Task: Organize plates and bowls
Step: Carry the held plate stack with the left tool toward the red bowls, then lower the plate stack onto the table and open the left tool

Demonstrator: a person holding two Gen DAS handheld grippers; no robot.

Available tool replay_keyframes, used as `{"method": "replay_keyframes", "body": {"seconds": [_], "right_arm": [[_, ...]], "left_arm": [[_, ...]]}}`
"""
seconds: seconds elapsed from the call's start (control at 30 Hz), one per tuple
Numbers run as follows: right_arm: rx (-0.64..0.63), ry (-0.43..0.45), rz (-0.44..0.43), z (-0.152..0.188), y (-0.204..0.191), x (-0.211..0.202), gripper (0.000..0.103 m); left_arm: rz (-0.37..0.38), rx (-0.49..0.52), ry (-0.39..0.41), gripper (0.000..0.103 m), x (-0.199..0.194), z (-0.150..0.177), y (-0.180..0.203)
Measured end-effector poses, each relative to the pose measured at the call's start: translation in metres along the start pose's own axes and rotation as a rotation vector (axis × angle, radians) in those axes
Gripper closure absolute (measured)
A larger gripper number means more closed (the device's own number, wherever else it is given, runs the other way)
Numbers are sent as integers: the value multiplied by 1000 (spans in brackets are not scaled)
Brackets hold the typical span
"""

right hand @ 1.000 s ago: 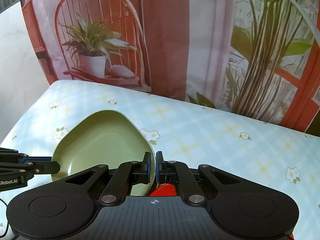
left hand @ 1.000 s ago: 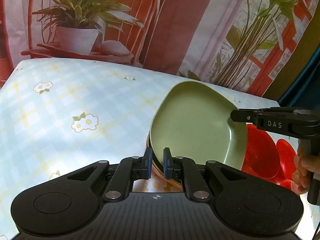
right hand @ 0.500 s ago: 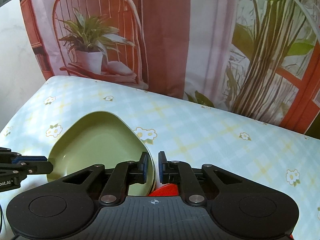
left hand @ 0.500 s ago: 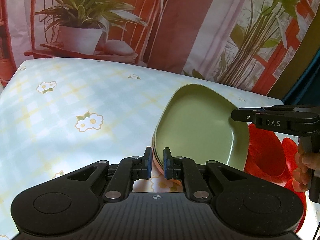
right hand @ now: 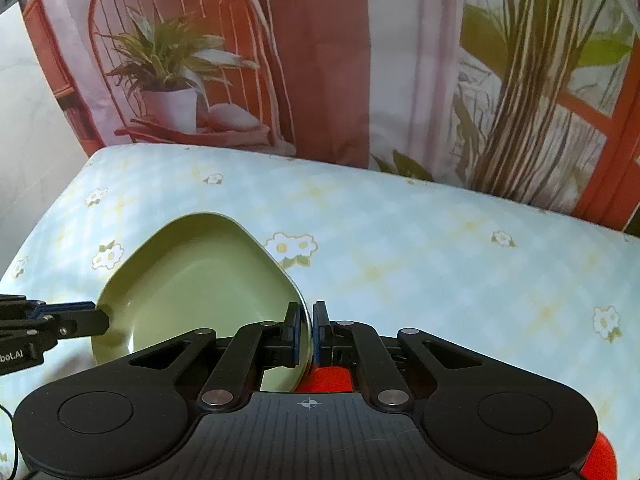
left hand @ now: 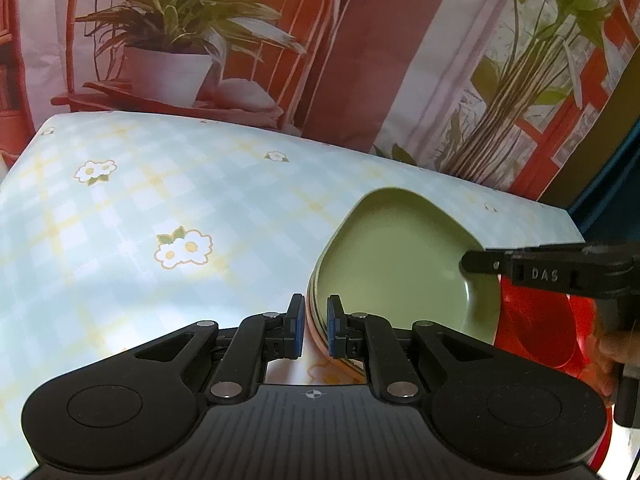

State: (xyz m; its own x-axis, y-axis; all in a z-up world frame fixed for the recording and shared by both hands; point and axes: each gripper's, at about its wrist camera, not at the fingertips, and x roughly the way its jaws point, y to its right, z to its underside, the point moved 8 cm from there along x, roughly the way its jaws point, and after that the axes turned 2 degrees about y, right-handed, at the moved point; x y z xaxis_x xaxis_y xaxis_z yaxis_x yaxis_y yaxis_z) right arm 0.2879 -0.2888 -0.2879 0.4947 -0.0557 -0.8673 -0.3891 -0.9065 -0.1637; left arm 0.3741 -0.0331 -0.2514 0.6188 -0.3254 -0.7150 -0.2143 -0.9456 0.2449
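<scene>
**Two claws pinch the rims of a plate stack**

Nearest the left camera, the left claw (left hand: 312,326) is clamped on the near rim of a stack of plates (left hand: 316,312): at least three rim edges show between its pads, a pinkish one lowest, though the exact count cannot be told. The top one is a green plate (left hand: 396,264), rounded-triangular and shallow, lying up and to the right of that claw.

In the right camera, the right claw (right hand: 306,330) is closed on the green plate's opposite rim, which passes between its blue pads. The plate spreads up and to the left of it. Seen from the left camera, the right claw's fingertip reaches over the plate's right edge, and part of a hand (left hand: 612,352) holds its handle.

Just right of the stack sits one red bowl (left hand: 540,328), touching or nearly touching the green rim; a further red patch lies beneath the right claw's body.

Beyond both claws, the checked, flower-printed tablecloth (right hand: 420,248) runs bare to its far edge, with wide room left of the left claw and right of the right claw. Behind hangs a printed backdrop (right hand: 320,60).
</scene>
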Motion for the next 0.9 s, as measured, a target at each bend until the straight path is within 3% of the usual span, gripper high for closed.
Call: {"method": "replay_keyframes", "body": {"seconds": [0.4,0.6,0.8,0.9], "right_arm": [[1,-32,9,2,0,3,97],[-3,-43,9,3,1,4,97],[2,-42,14,4,0,3,97],[8,-20,10,2,0,-3,90]], "left_arm": [[9,-13,-13,87,5,-2,-3],[6,-41,-16,75,6,-3,-10],[-17,-8,-2,75,4,-7,-5],[-13,2,25,75,-3,-12,0]]}}
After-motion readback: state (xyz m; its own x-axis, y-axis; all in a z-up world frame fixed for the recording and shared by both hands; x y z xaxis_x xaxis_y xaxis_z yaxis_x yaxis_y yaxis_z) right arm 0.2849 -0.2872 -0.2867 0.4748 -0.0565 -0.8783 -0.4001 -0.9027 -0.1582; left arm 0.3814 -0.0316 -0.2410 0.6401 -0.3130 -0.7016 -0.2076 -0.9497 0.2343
